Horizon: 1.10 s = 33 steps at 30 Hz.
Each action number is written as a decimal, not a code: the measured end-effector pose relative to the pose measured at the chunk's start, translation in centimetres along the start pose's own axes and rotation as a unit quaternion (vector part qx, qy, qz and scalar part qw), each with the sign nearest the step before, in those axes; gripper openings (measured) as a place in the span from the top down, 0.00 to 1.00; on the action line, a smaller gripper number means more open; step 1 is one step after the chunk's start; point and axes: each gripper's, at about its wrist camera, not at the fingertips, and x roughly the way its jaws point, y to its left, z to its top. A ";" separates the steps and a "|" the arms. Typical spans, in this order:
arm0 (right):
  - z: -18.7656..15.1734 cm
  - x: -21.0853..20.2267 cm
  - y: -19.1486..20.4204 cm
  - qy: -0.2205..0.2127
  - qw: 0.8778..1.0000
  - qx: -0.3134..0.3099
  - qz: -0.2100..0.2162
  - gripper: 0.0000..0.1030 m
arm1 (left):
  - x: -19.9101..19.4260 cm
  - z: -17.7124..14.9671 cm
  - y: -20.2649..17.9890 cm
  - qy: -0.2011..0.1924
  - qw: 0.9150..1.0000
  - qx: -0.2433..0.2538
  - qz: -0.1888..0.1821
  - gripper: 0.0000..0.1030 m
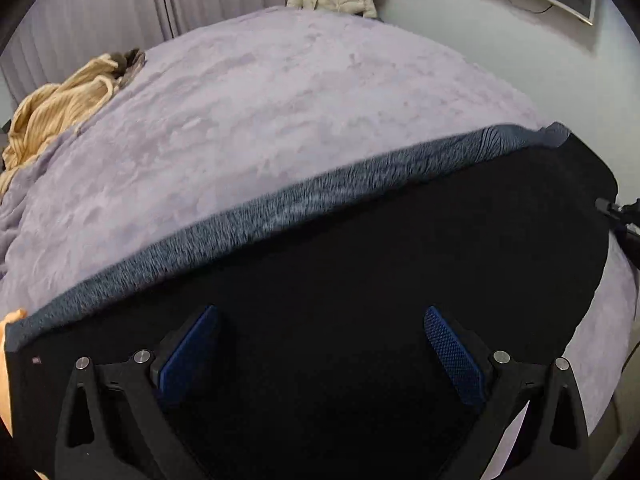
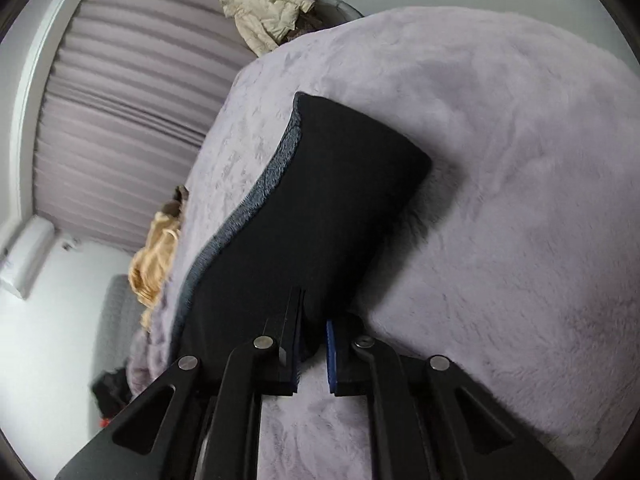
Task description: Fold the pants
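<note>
The pants (image 2: pixel 320 208) are lying on the bed (image 2: pixel 500 200), black side up, with a fuzzy grey lining (image 1: pixel 280 212) peeking out along 1 long edge. They look folded lengthwise already, legs stacked, so my guess is the step in hand is bringing 1 end over for the next fold.

The right claw (image 2: pixel 312 344) is pinched down on the near end of the pants; black cloth bunches between its pads. The left claw (image 1: pixel 320 344) is wide open over the middle of the black cloth, blue pads (image 1: pixel 452 352) well apart, gripping nothing.

If I were doing this, I'd keep that right pinch firm and get both layers in it, since the lining edge already sticks out past the black one and a 1-layer grab would make that worse. The open left claw could either pin the fold line or take the other corner of the same end so the edge travels straight. Lift low, don't drag; that plush blanket looks grabby.

Room-wise it's pretty comfy. Loads of bare blanket beyond the lining edge and off to the right of the pants in the right view. The tan sweater (image 1: pixel 60 112) is heaped well away at the bed's far left. The near bed edge sits just beside the right claw, so fold away from it.
</note>
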 end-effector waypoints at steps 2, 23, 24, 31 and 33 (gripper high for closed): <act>-0.3 -1.3 0.1 -0.022 1.000 0.009 -0.011 0.82 | -0.7 -0.5 0.3 -0.007 1.000 -0.004 -0.001 0.01; -2.6 9.3 9.4 -0.050 0.977 -0.188 -0.088 0.67 | 5.5 7.0 1.5 -0.006 0.996 -0.076 -0.046 0.00; -2.6 9.2 9.6 -0.052 0.976 -0.191 -0.090 0.67 | 5.6 7.0 1.8 -0.008 0.996 -0.082 -0.039 0.00; -3.0 8.6 9.6 -0.062 0.973 -0.200 -0.093 0.67 | 5.0 6.1 6.8 0.004 0.991 -0.094 0.093 0.00; -3.1 8.5 9.7 -0.065 0.973 -0.201 -0.092 0.67 | 3.1 4.8 9.7 0.003 0.989 -0.117 0.092 0.00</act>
